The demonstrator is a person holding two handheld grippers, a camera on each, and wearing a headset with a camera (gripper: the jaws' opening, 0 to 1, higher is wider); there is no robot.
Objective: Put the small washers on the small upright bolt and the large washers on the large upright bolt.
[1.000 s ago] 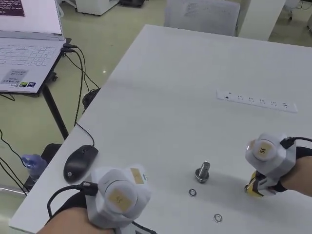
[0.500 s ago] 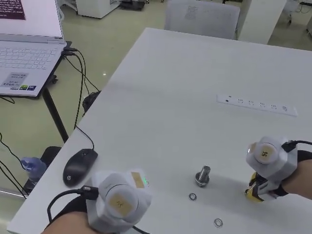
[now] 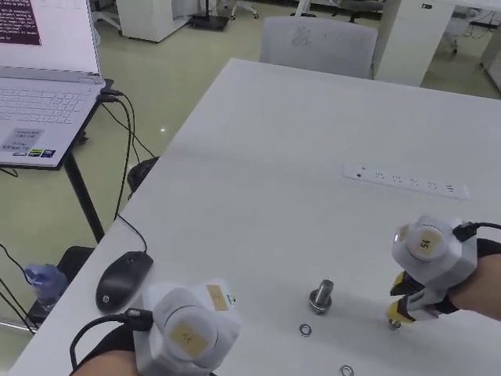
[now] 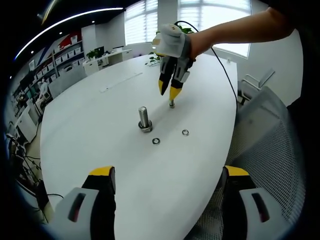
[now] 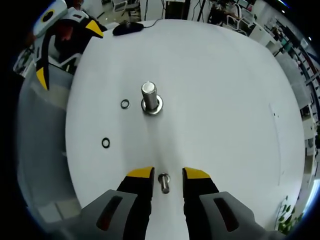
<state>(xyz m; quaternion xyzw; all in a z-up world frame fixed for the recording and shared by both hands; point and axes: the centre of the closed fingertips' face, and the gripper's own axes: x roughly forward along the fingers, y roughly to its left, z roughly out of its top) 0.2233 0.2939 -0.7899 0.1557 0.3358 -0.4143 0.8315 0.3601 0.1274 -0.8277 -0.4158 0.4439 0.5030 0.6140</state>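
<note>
Two bolts, two washers

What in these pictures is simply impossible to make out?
Loose washers: too small in every view to tell small from large.
Large bolt: the ring at its base may be head or washer; too blurred.
Small bolt: in the head view, the right tool hides most of it.
Laptop screen: head view, cut by the edge, text too small.

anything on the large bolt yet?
The large bolt has a bare shank and top. The wide ring at its base could be its head or a washer; cannot tell. Two washers lie loose on the table.
</note>
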